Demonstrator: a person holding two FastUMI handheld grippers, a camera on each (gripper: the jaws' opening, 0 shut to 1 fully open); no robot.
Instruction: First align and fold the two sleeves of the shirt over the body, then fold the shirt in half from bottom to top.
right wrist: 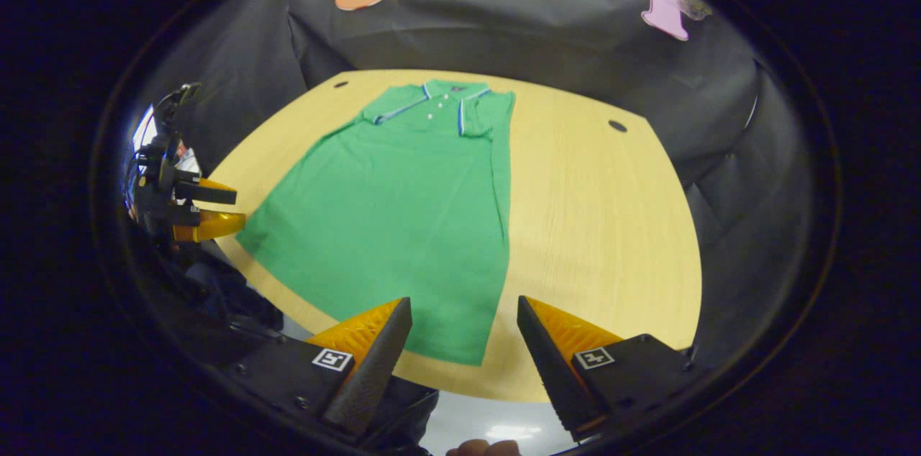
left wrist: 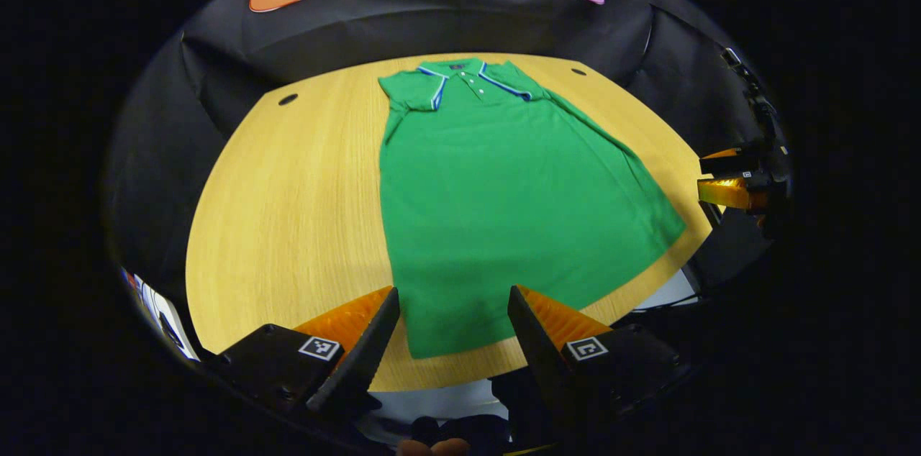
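Note:
A green polo shirt [left wrist: 496, 204] lies flat on the wooden table [left wrist: 288, 211], collar at the far side, both short sleeves folded in over the body. My left gripper [left wrist: 453, 305] hangs open above the shirt's near left hem corner, nothing between its fingers. In the right gripper view the same shirt [right wrist: 403, 219] spreads across the table [right wrist: 604, 226]. My right gripper [right wrist: 464, 316] is open above the near right hem corner. The other gripper [right wrist: 205, 211] shows at the left of that view. The right gripper [left wrist: 734, 183] appears at the far right of the left gripper view.
Two dark round holes [left wrist: 288, 99] [left wrist: 578, 72] sit in the tabletop near the far corners. Black cloth walls close in behind and beside the table. Bare wood lies left of the shirt in the left gripper view and right of it in the right gripper view.

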